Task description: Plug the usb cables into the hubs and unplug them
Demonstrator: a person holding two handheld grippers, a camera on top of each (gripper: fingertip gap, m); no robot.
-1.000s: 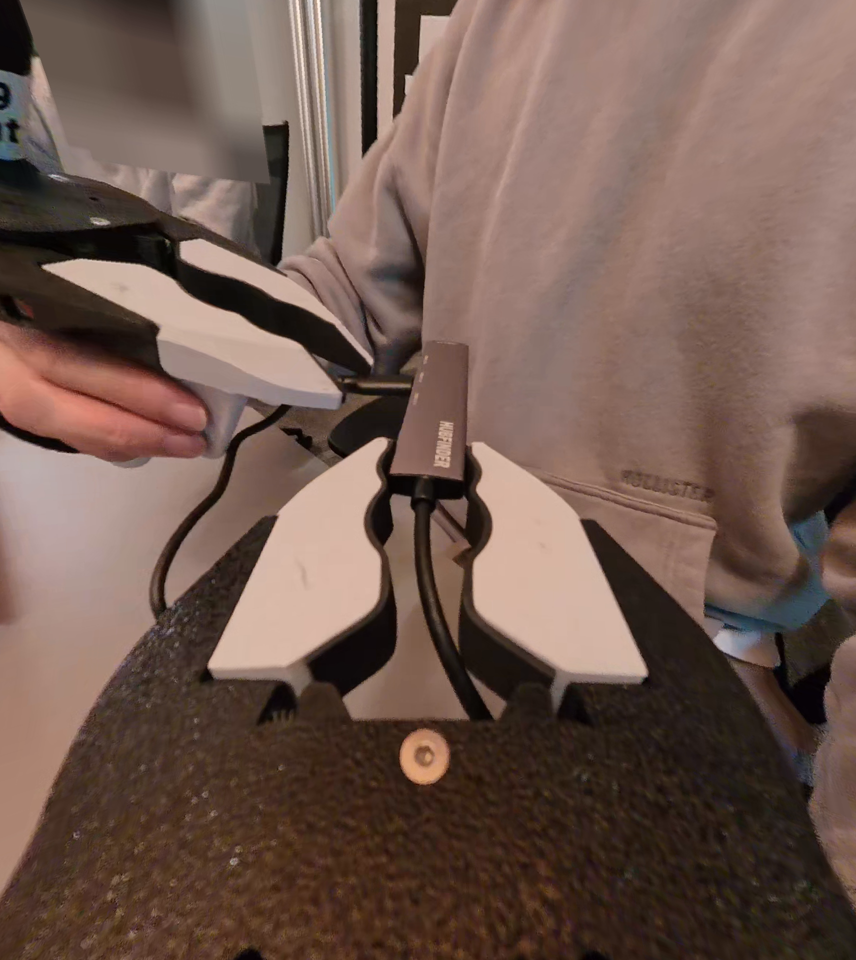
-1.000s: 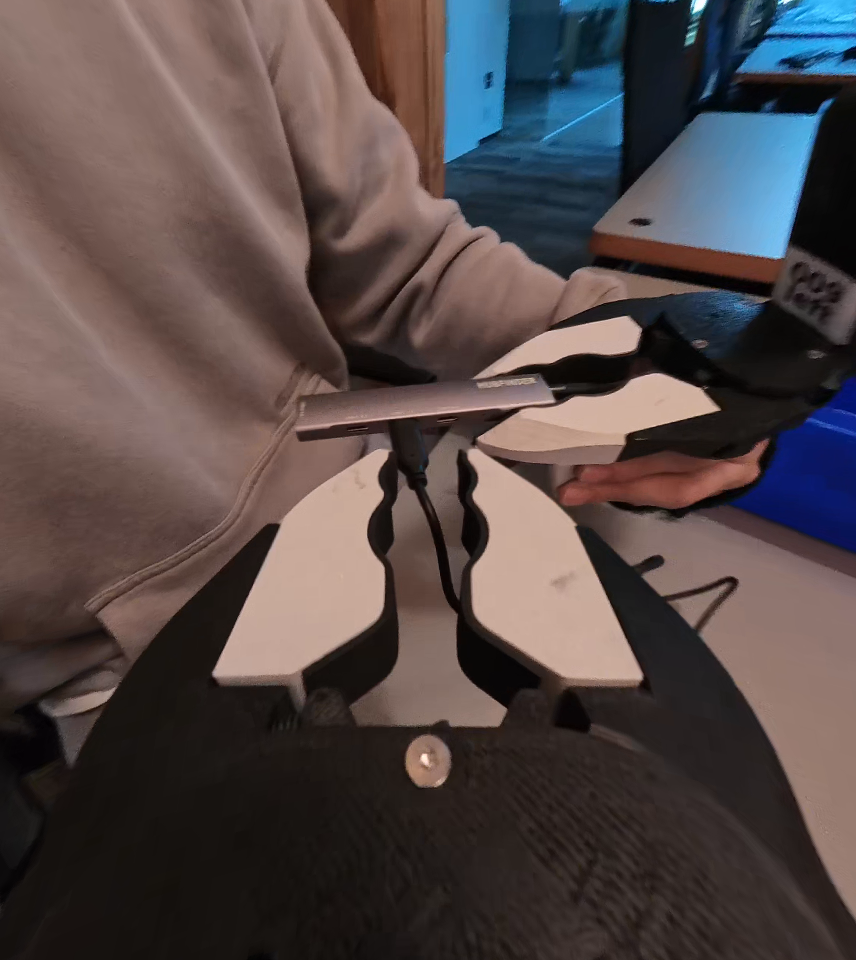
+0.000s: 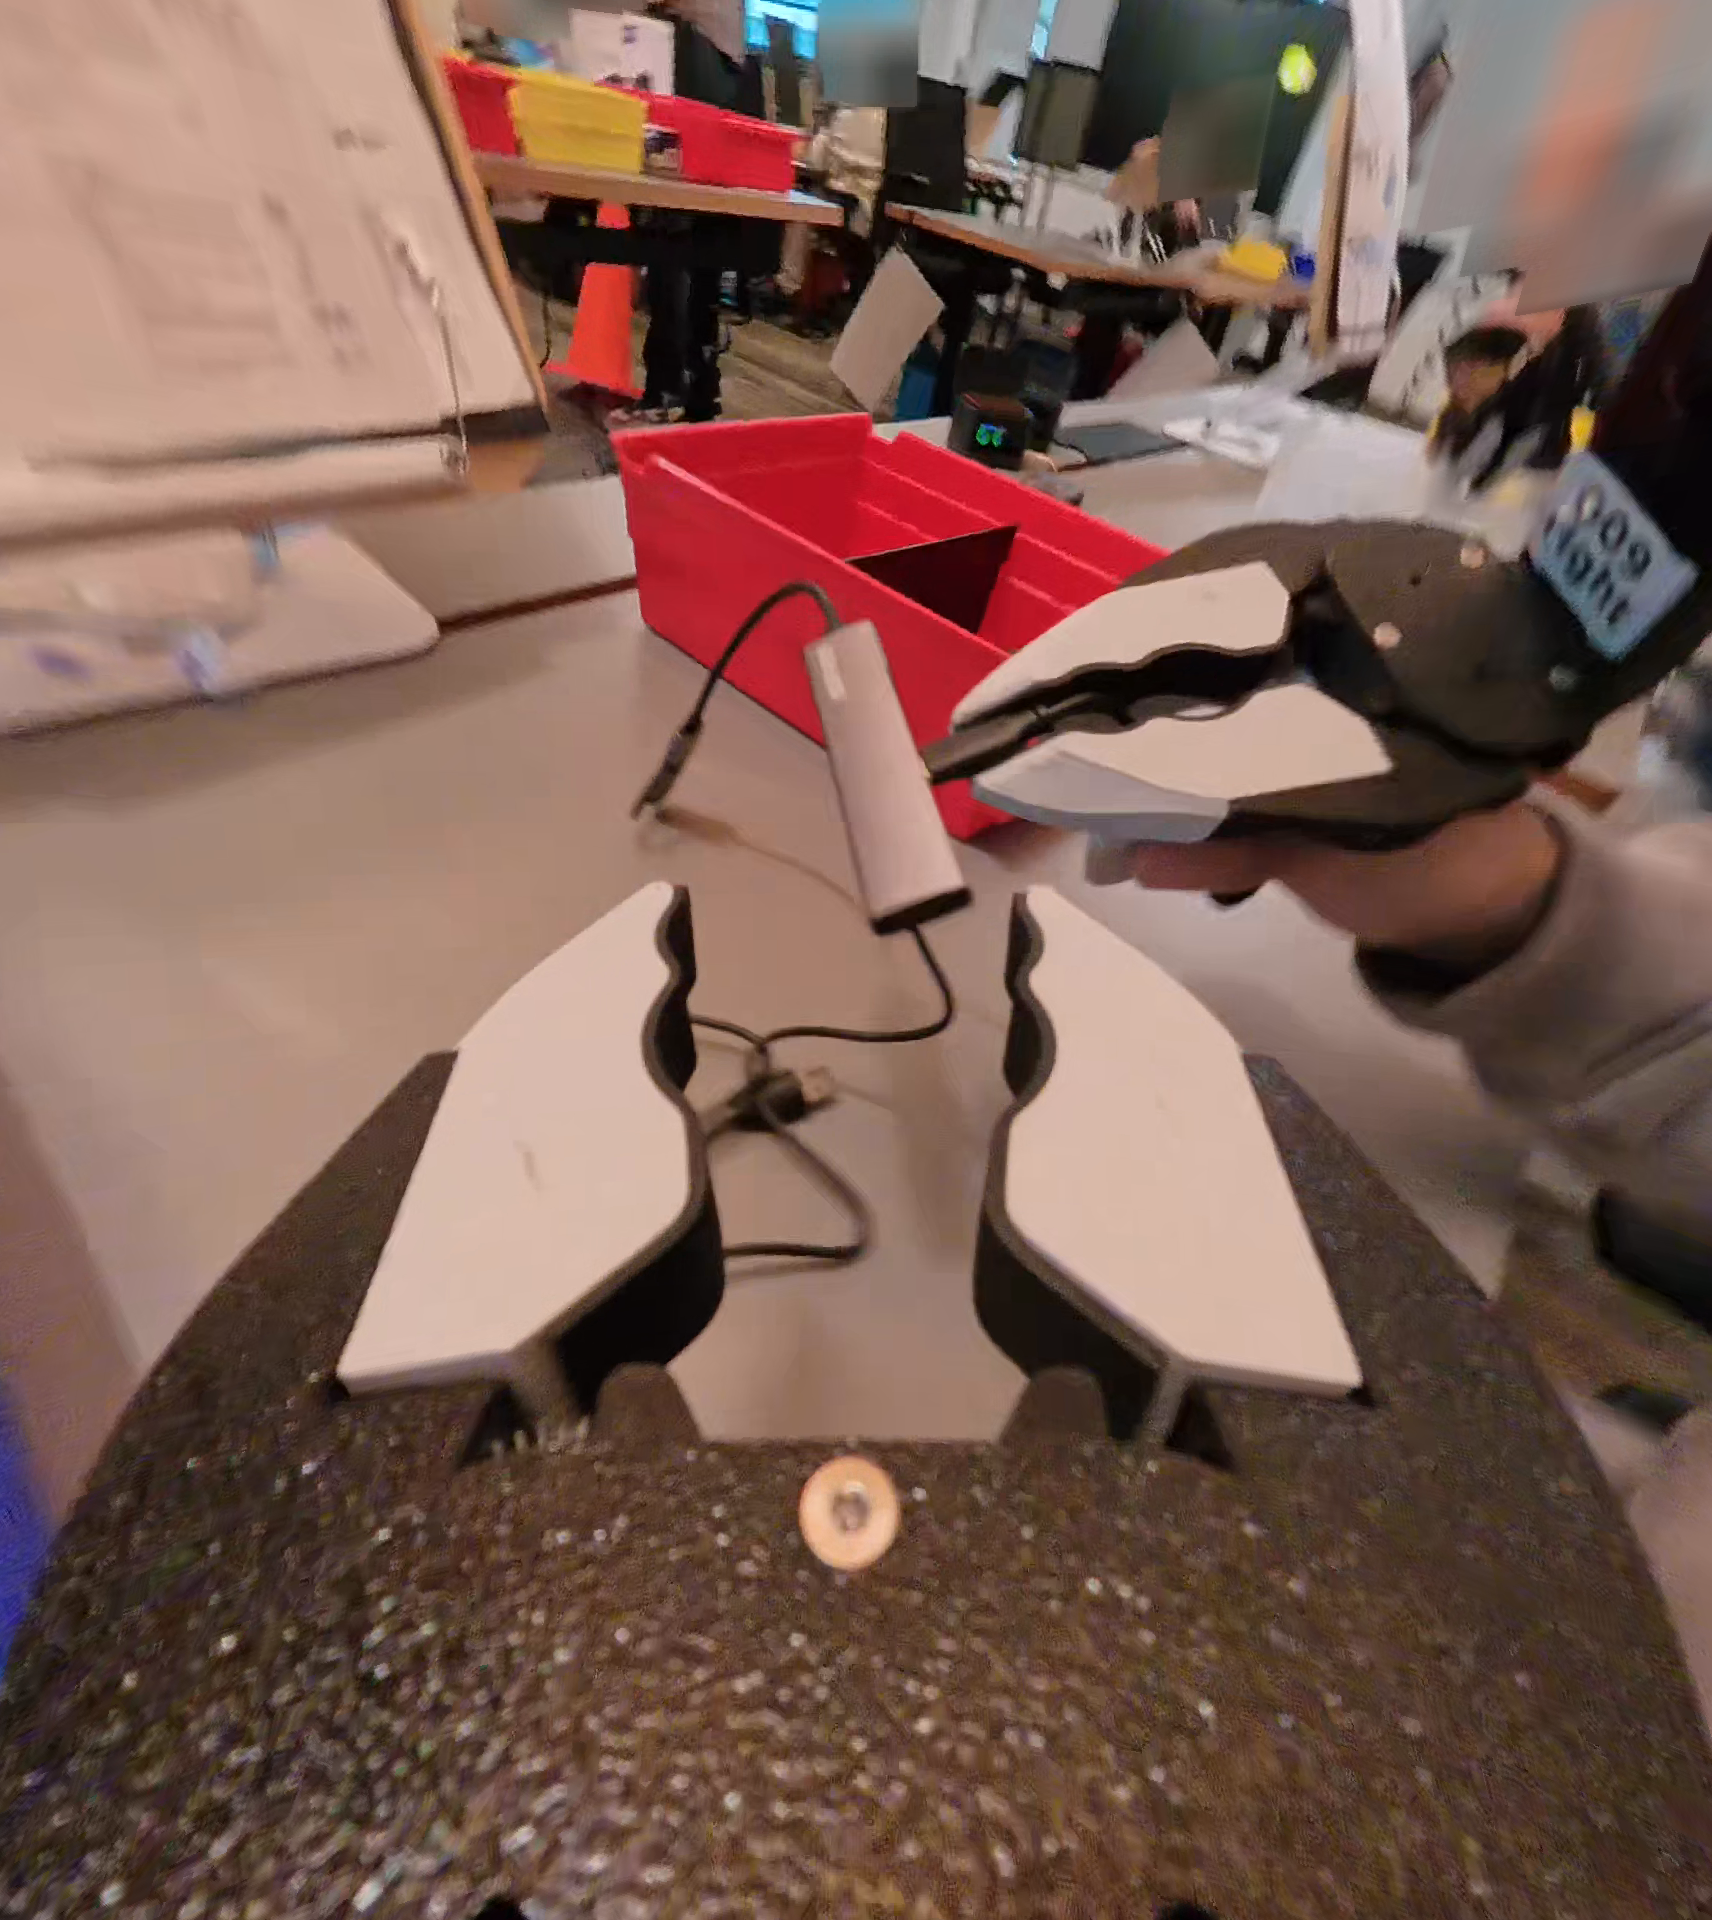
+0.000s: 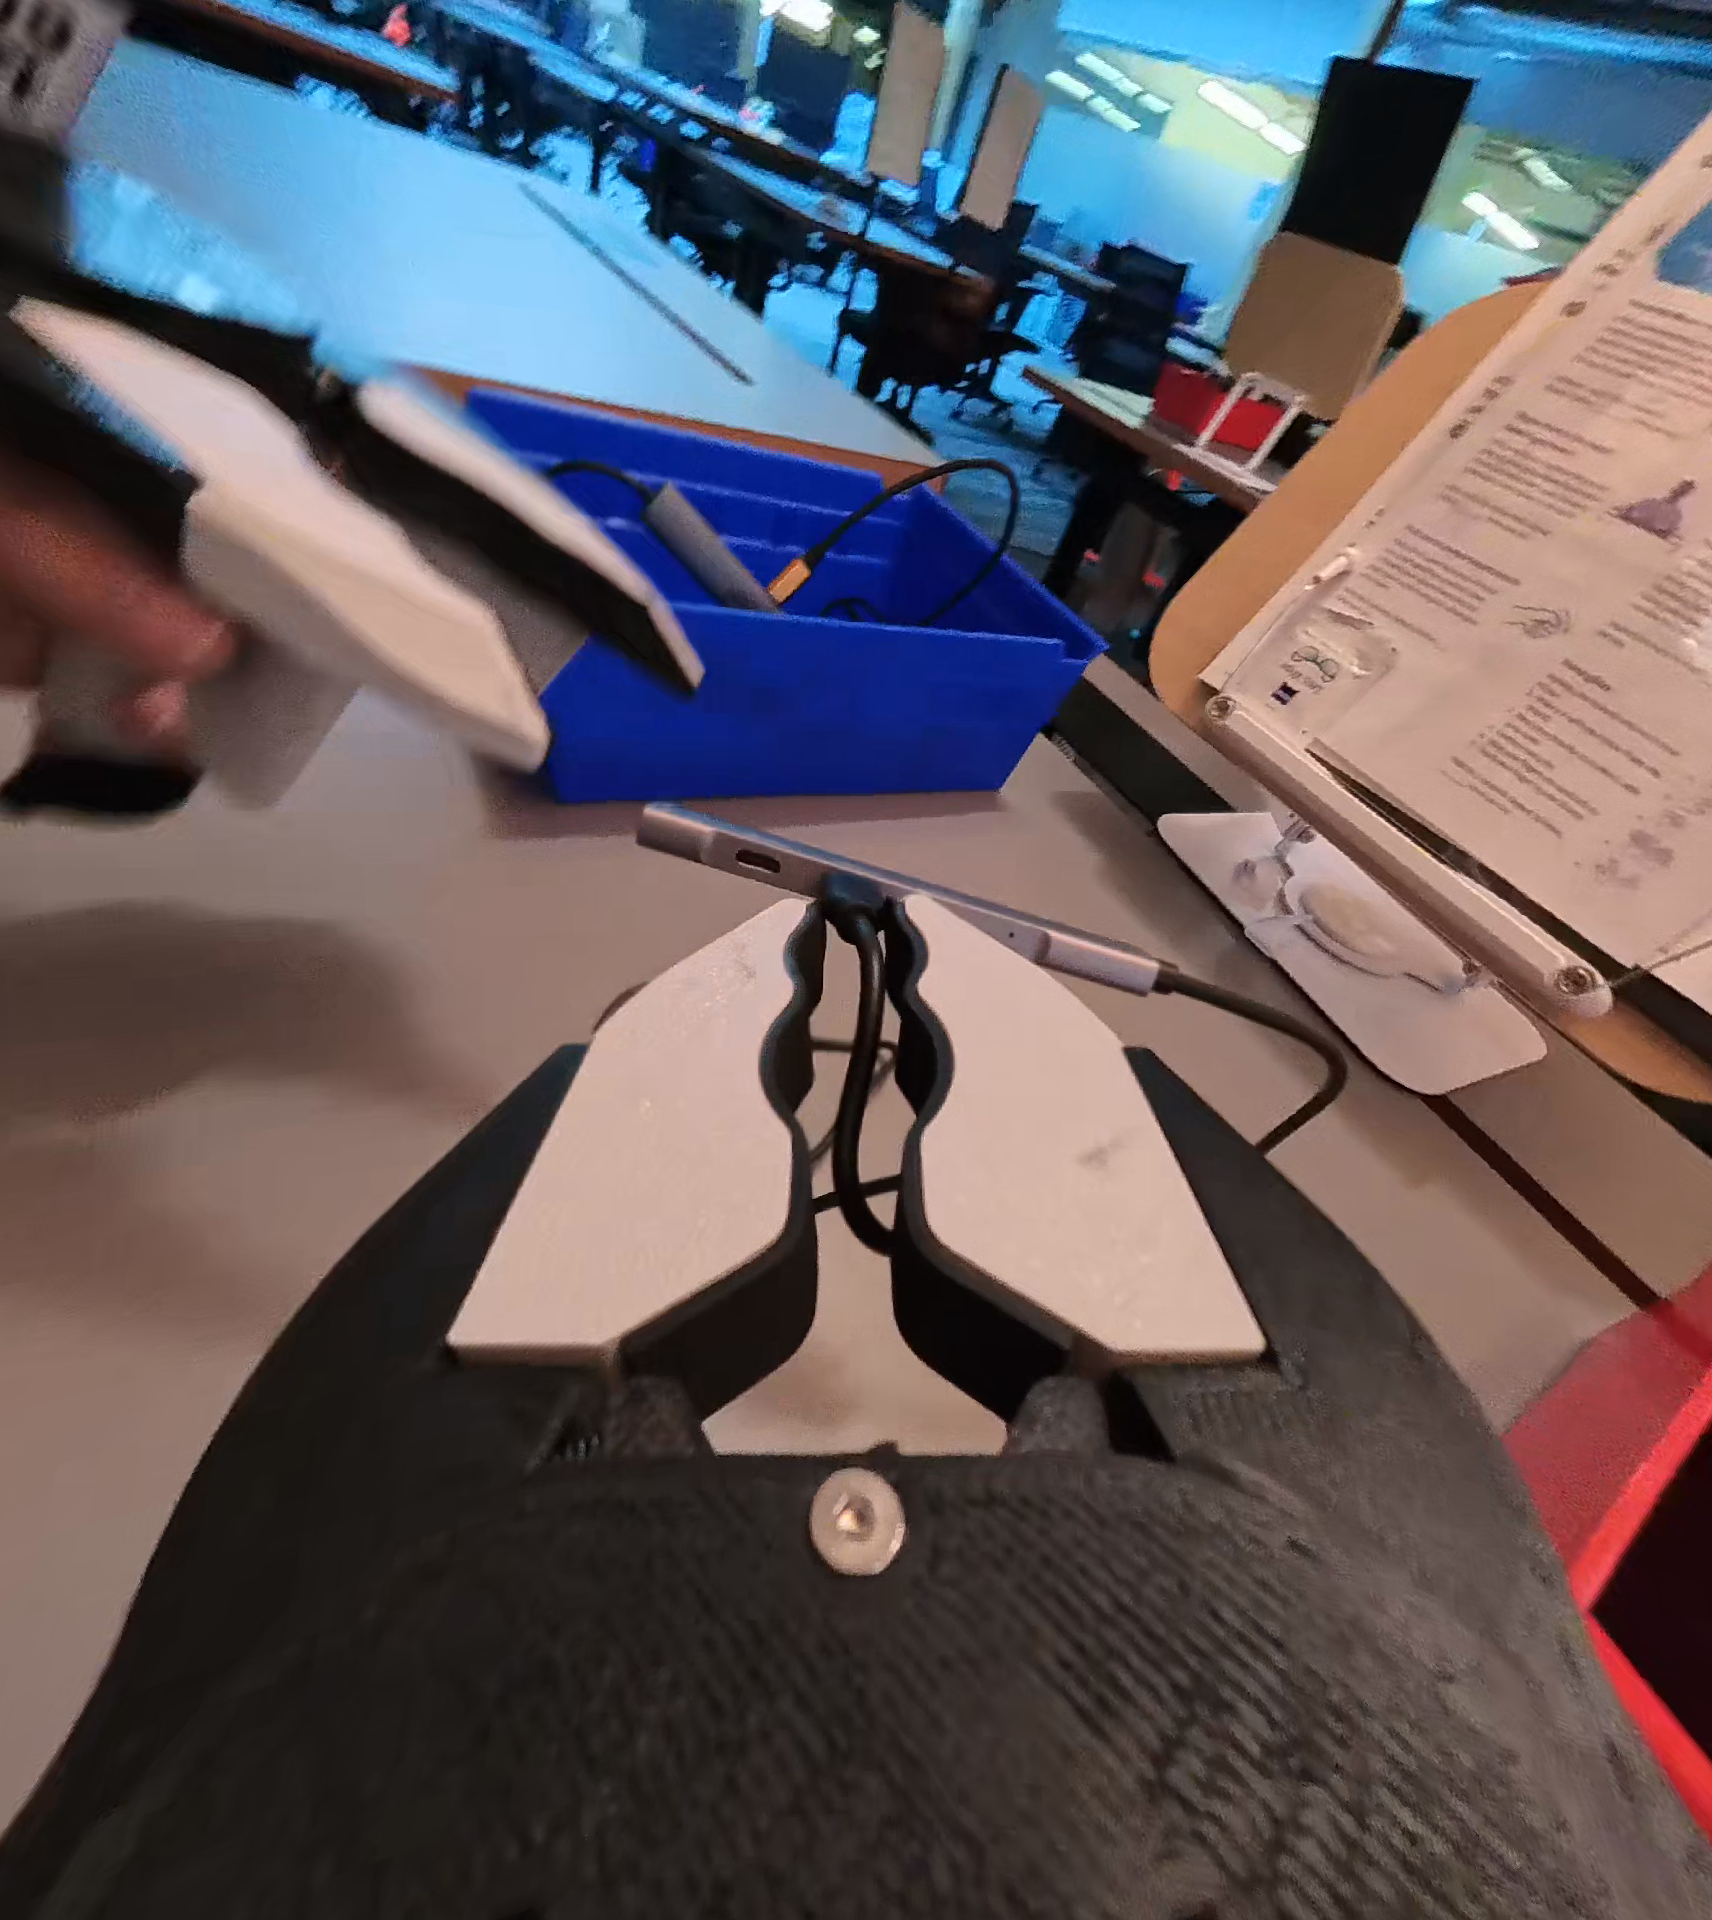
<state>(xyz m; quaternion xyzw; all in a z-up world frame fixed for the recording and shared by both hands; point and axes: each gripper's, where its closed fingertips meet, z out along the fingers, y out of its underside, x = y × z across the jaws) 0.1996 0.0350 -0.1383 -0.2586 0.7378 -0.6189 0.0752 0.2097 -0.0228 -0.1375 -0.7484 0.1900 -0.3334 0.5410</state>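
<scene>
Grey USB hub [image 4: 727, 847] tilted and lifted off the grey table [image 3: 312, 883], near the middle of the scene, hung only by the black USB plug [image 4: 844, 891] seated in its long side. Right gripper [image 4: 854, 914] pinched narrow on that plug, with the plug's black cable [image 4: 857, 1091] running back between the two white fingers. From the hub's far end, its own tail cable [image 3: 727, 665] arching over to a dangling connector just above the table.

Below the hub's near end, in the left wrist view, a black lead down to the table; hard to say whether joined there or merely passing behind. On the table under it, a loose tangle of cable with a USB-A plug [image 3: 790, 1091].

Left gripper [image 3: 847, 904] spread wide and holding nothing, just near of the hub, not touching it; blurred in the right wrist view.

Farther out: red bin [image 3: 727, 540] beyond the hub, empty-looking, with a dark divider. Blue bin [image 4: 810, 707] on the left side, with a second hub [image 4: 706, 540] and a cable leaning inside. Document stand [image 4: 1558, 623] at the far left, well apart.
</scene>
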